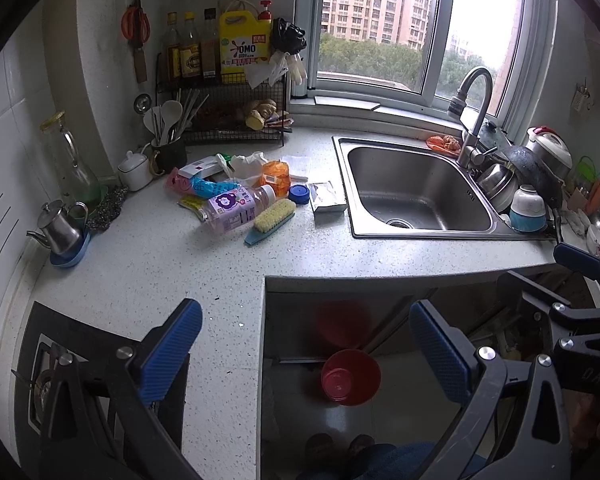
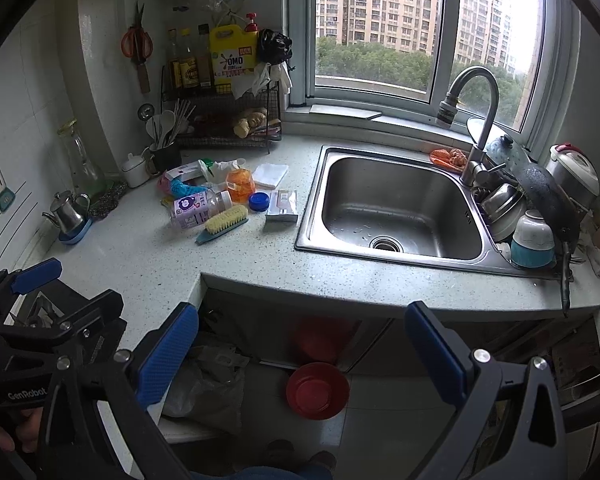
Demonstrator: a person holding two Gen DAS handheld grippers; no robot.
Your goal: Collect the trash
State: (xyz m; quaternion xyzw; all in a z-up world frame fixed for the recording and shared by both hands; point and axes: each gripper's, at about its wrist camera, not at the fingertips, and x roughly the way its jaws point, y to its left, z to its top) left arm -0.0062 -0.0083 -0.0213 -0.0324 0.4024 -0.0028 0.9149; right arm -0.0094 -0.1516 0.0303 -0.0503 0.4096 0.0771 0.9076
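A pile of trash lies on the speckled counter (image 1: 148, 264) left of the sink: an empty plastic bottle (image 1: 236, 206) (image 2: 198, 208), an orange wrapper (image 1: 276, 176) (image 2: 240, 186), a blue cap (image 1: 299, 194) (image 2: 259, 201), a foil packet (image 1: 327, 196) (image 2: 283, 206), crumpled bags and a pink-and-blue wrapper (image 1: 192, 186). A red bin (image 1: 350, 376) (image 2: 317, 390) stands on the floor below. My left gripper (image 1: 306, 354) and right gripper (image 2: 302, 356) are both open and empty, held back over the counter's front corner.
A scrub brush (image 1: 270, 218) lies next to the bottle. A steel sink (image 1: 416, 190) with a faucet (image 1: 474, 116) is at right, dishes beside it. A wire rack (image 1: 224, 116) with bottles, an oil pot (image 1: 60, 228) and a stove (image 1: 44, 376) are at left.
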